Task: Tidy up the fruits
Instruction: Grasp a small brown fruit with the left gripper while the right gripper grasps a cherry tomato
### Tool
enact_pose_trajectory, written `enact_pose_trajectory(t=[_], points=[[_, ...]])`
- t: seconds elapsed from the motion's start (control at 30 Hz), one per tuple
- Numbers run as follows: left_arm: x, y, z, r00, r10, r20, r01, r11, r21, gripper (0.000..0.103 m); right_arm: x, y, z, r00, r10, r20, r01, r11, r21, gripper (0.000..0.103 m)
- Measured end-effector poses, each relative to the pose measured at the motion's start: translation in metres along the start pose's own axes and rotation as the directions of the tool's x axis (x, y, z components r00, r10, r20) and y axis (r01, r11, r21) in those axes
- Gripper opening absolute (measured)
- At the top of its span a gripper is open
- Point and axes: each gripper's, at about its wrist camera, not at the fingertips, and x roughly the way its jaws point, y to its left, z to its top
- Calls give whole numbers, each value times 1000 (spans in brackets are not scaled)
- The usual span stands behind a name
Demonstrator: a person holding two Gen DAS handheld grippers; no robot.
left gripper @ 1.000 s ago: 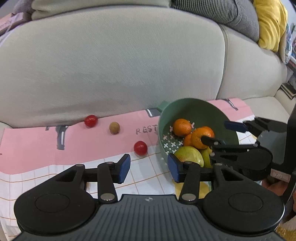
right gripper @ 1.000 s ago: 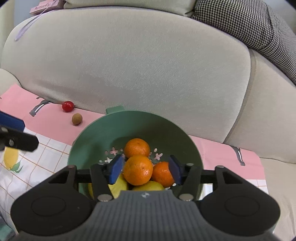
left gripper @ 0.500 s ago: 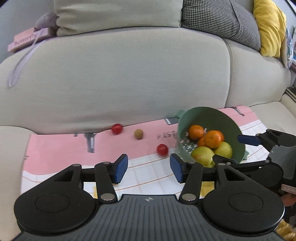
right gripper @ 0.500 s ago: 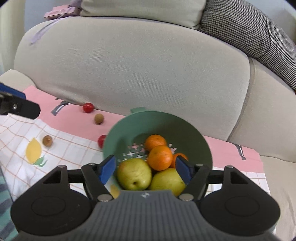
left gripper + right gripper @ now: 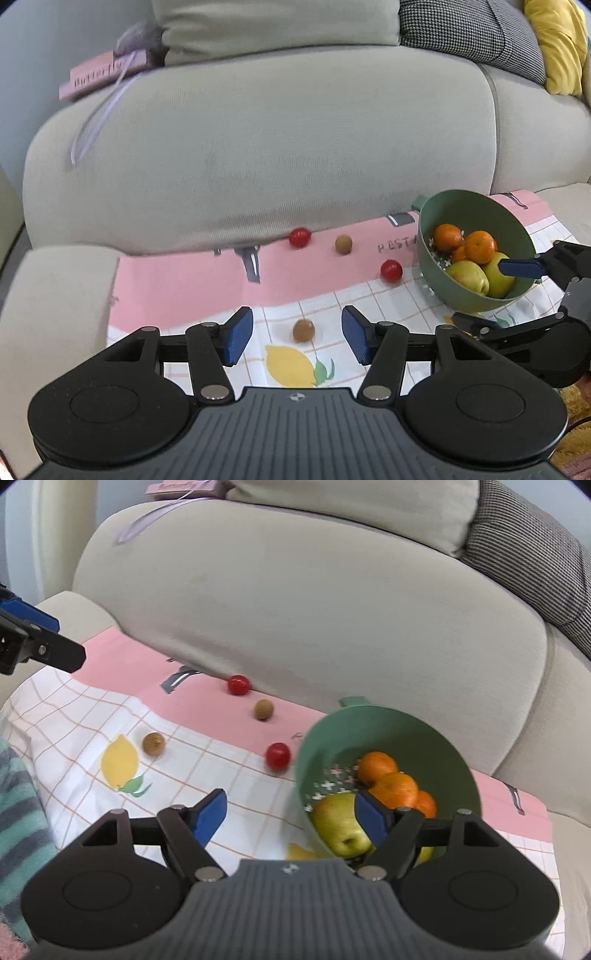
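Note:
A green colander bowl (image 5: pixel 476 295) (image 5: pixel 436 734) sits on a cloth on the sofa seat, holding oranges (image 5: pixel 395 786) and green apples (image 5: pixel 340 823). On the cloth lie two red cherry tomatoes (image 5: pixel 391 270) (image 5: pixel 299 237) and two small brown fruits (image 5: pixel 343 244) (image 5: pixel 303 330). My left gripper (image 5: pixel 297 338) is open and empty, with the near brown fruit just beyond its fingertips. My right gripper (image 5: pixel 290 816) is open and empty, its right finger in front of the bowl's near rim.
The cloth (image 5: pixel 177 280) is pink at the back and white checked with lemon prints in front. The beige sofa back (image 5: pixel 258 147) rises right behind the fruits. A pink book (image 5: pixel 99 75) lies on top of it. A striped teal fabric (image 5: pixel 18 812) lies at left.
Both grippers have pulled back and away from the bowl. The right gripper has shifted left off the fruit pile. A near brown fruit has come into view between the left fingers.

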Motion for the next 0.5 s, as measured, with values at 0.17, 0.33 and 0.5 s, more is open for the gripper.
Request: enact_pose_trajectory(t=[0.17,0.33,0.5], points=[[15,0,-9,999,-40,-30,39,999,-14,65,9,11,-3,1000,8,-17,-8,1000,-22,74],[32,-1,-11,996,-73,-58,72,997,-17,65,19,13,-5,1000,12,-23,-12,1000,-11,74],[49,1,-13,991,-98,-93,96,995,-26,65,29,16,-5,1000,10,-4,-10,1000,-12,73]])
